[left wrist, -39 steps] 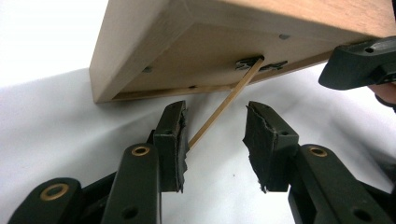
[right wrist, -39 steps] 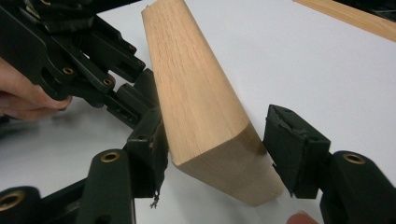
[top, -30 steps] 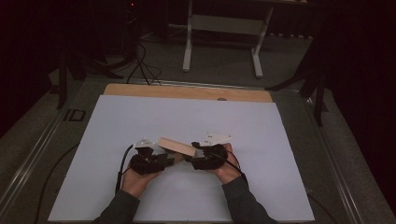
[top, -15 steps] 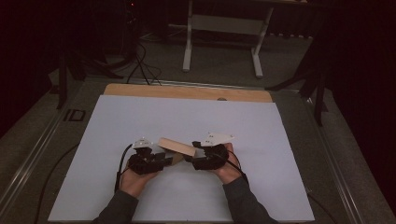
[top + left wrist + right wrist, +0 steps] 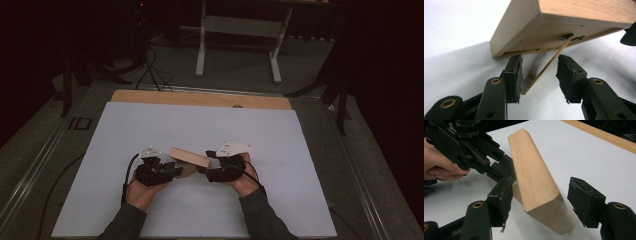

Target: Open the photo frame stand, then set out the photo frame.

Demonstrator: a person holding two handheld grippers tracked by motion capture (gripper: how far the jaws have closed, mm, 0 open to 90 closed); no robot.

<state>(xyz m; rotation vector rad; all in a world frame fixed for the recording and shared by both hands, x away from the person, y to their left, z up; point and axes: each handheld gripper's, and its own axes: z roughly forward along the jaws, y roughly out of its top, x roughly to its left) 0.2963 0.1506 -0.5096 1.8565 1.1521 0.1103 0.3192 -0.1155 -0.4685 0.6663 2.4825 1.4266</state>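
Both hands are in low at the near side of the white table, and between them sits a light wooden block, propped up at a tilt rather than lying flat.

Over to the left gripper: its jaws stand apart, roughly at mid-spread, pads clear of everything. In the left gripper view the left gripper looks up at the block's underside, and a thin wooden strut runs down from a small metal fitting on that underside to the table. The strut passes right through the gap between the two pads, nearer neither by much, touching neither that I can see.

Now the right gripper: its jaws have just been opening, and they stand wide. In the right gripper view the right gripper straddles the near end of the block, with daylight on both sides; the frayed left pad sits just beside the wood, the right pad stands a little off it. No squeeze there.

Beyond the block in that same view, the left gripper and the left hand holding it come in from the far side, its jaw tips tucked under the raised edge.
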